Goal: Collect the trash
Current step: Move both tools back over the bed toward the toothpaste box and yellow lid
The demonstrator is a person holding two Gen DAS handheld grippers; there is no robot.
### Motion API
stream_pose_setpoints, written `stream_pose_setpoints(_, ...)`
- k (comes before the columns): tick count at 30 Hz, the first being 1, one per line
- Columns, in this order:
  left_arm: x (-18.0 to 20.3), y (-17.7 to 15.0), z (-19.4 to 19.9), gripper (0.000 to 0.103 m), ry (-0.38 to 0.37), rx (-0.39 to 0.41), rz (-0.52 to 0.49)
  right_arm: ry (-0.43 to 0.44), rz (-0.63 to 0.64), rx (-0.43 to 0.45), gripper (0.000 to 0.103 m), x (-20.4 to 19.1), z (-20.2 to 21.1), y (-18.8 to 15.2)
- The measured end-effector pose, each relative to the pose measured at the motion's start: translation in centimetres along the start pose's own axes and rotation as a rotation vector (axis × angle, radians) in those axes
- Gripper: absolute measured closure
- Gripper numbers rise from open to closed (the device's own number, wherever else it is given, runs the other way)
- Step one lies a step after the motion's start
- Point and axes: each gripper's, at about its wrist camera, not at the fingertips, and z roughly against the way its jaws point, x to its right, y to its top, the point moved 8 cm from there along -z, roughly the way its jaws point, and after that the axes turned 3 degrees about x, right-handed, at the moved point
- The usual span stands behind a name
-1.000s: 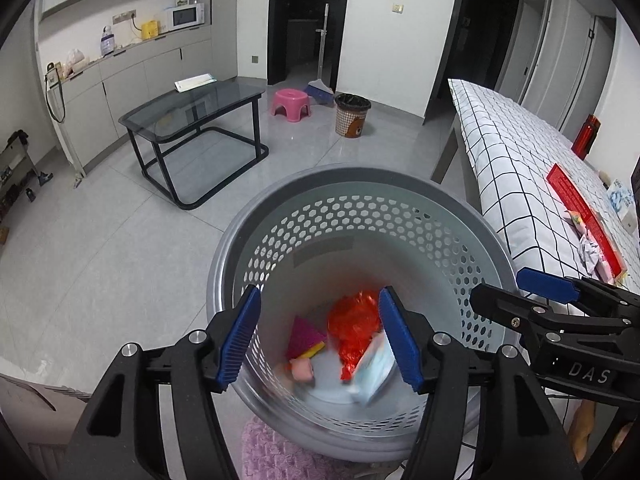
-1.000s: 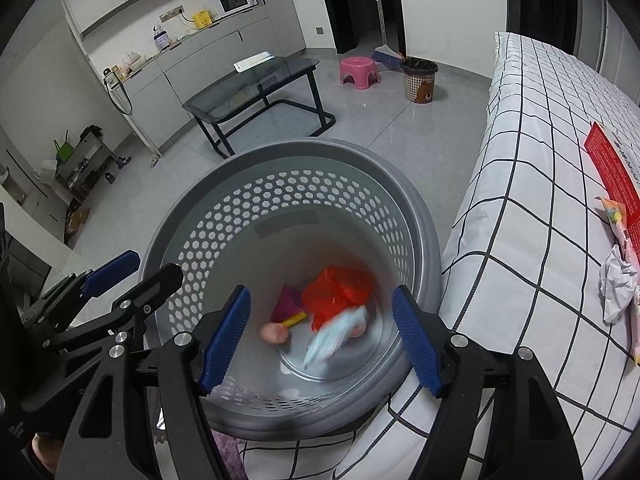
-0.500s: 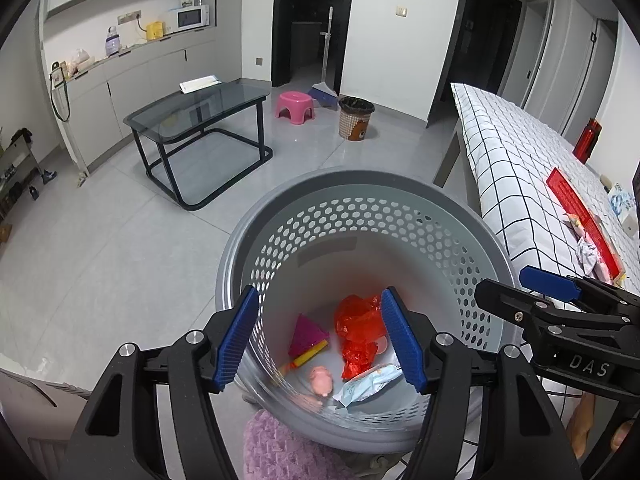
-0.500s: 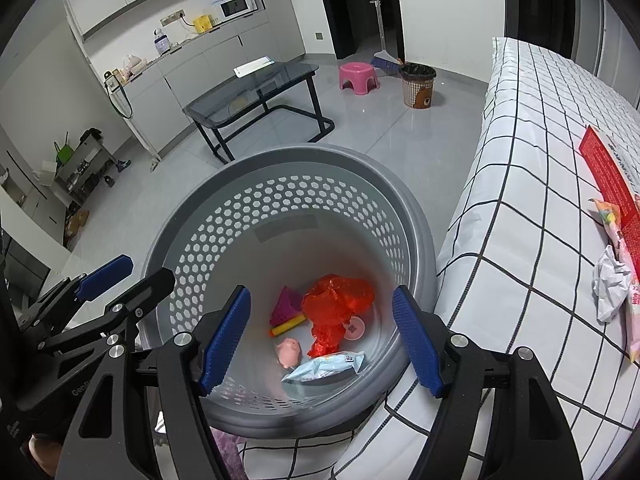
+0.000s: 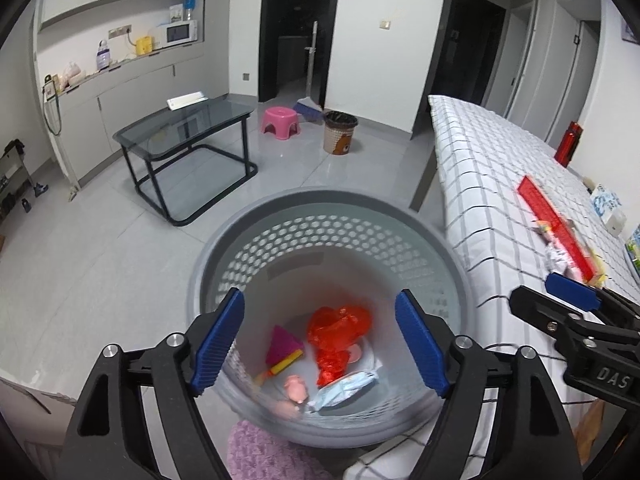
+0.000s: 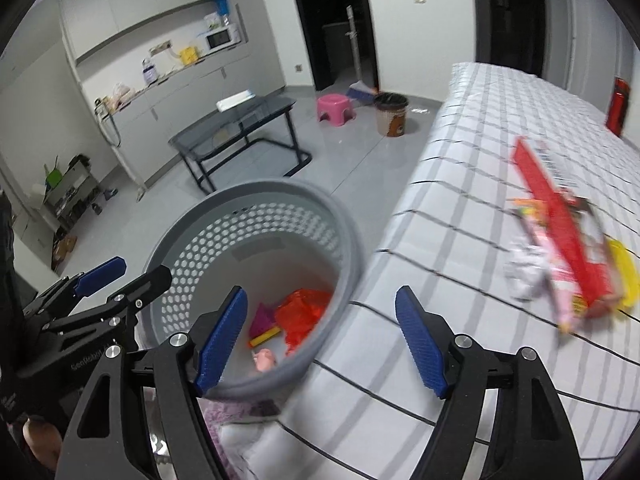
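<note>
A round grey plastic basket with a perforated wall (image 5: 320, 236) stands upright on the floor, its mouth open below and ahead of the left gripper's fingers (image 5: 218, 338). On its pale bottom, between those fingers, lie a crumpled red plastic bag (image 5: 338, 330), a magenta triangular piece on a yellow strip (image 5: 282, 350), a small pink figure (image 5: 296, 387) and a light blue wrapper (image 5: 346, 387), the last two nearest the fingers. Ahead and to the right of the right gripper's fingers (image 6: 418, 346), on a white checked bedcover, lie a long flat red packet (image 6: 554, 208), a crumpled white paper (image 6: 524, 272), a pink wrapper (image 6: 560, 280) and a yellow piece (image 6: 624, 268), all bunched together and blurred.
</note>
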Motion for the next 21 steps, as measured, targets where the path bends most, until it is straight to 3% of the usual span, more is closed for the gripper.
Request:
stream_pose_setpoints(13,11.5,2.1,0.3,0.016,-0.139,0.030,-0.075,-0.227,-0.118,0.073,0.027,15.8,7.6,-1.7)
stream_pose_setpoints(21,17.4,2.0,-0.4,0.013,-0.184,0.014,-0.107,-0.308,-0.132,0.012,0.027,24.3,8.1,-2.1)
